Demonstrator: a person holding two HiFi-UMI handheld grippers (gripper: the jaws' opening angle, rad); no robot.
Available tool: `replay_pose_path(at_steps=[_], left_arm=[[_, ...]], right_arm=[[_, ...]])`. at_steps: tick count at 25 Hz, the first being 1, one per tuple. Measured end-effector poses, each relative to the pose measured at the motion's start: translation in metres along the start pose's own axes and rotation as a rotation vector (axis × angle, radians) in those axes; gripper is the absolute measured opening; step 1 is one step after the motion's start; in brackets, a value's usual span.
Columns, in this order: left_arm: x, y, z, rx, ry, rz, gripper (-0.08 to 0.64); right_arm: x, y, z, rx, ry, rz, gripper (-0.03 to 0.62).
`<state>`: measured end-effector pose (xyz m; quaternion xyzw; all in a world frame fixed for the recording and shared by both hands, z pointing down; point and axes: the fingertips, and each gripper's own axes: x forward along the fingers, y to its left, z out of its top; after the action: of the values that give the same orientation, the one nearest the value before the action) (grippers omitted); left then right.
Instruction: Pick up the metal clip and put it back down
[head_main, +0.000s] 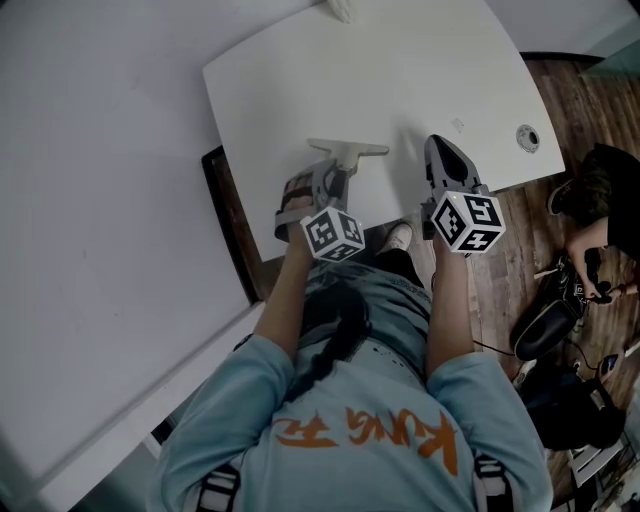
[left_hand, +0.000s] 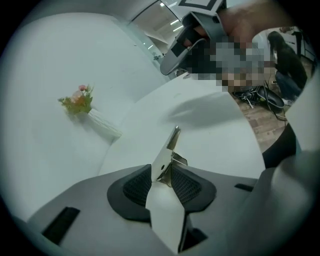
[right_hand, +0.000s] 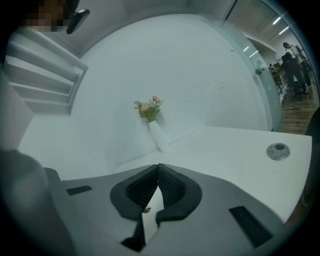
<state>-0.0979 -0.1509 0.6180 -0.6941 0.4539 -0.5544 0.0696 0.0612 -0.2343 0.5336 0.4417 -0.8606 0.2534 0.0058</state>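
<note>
The left claw reaches over the near part of the white tabletop. In the left gripper view its black pads are spread, with a wedge of white tabletop showing between them. The clip stands in that gap near the pad tips. It is shiny metal, with one flat leg slanting up and away to the right. Its lower end is hidden behind the claw body, so whether it rests on the tabletop cannot be told.

The right claw hovers to the right of the left one, over the same near edge. Its pads are pressed together at the tips, with nothing between them.

At the far edge of the tabletop a white vase of small flowers leans against the wall. A round metal grommet sits in the tabletop's right side. To the right is a wood floor.
</note>
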Motion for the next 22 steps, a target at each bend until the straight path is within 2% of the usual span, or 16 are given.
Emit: replay_pose_path(at_steps=[6, 13, 17, 22], left_arm=[[0.009, 0.002, 0.003, -0.017, -0.011, 0.032, 0.107], [0.009, 0.012, 0.016, 0.068, -0.015, 0.085, 0.061], [0.004, 0.024, 0.022, 0.006, -0.04, 0.094, 0.043], [-0.005, 0.046, 0.03, -0.132, -0.086, 0.114, 0.038]], right_arm=[[-0.001, -0.013, -0.003, 0.019, 0.008, -0.02, 0.014], [-0.001, -0.016, 0.0, 0.021, 0.003, -0.021, 0.014], [-0.002, -0.013, 0.009, 0.003, -0.003, -0.011, 0.013], [-0.006, -0.011, 0.022, -0.022, -0.018, -0.011, 0.014]])
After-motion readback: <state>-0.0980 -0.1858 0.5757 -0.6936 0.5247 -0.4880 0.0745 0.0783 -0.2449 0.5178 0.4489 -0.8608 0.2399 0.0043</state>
